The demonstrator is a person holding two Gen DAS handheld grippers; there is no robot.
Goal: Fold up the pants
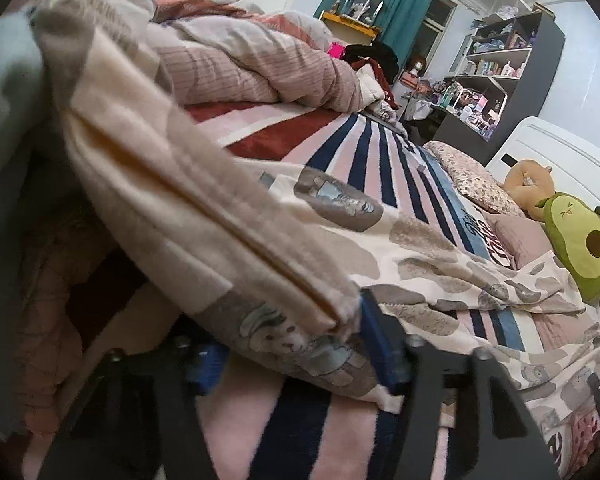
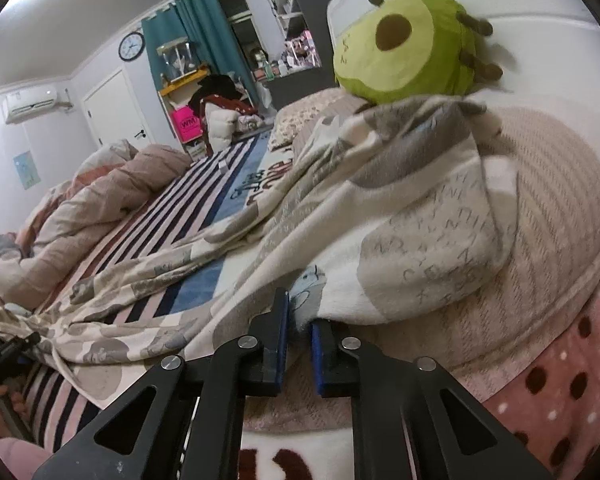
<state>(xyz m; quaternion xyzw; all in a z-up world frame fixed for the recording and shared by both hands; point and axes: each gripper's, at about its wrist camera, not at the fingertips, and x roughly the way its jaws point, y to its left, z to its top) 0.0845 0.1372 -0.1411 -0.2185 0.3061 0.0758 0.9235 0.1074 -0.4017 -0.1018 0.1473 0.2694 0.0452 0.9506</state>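
Note:
The pants (image 2: 380,208) are cream pyjama pants with grey patches and small bear prints. They lie stretched along the striped blanket (image 2: 204,200) of a bed. My right gripper (image 2: 300,316) is shut on a thin edge of the pants near the round pink pillow (image 2: 552,208); cloth runs down into the narrow gap between its blue pads. In the left wrist view a thick folded bundle of the pants (image 1: 188,200) rises toward the upper left. My left gripper (image 1: 288,340) is shut on that bundle, and the cloth partly hides its left pad (image 1: 204,364).
An avocado plush (image 2: 404,44) rests on the pants' far end against the white headboard (image 1: 548,148). A bunched pink duvet (image 1: 252,68) fills the bed's other side. A floral pillow (image 1: 472,180), a tan plush (image 1: 528,184) and cluttered shelves (image 1: 496,60) lie beyond.

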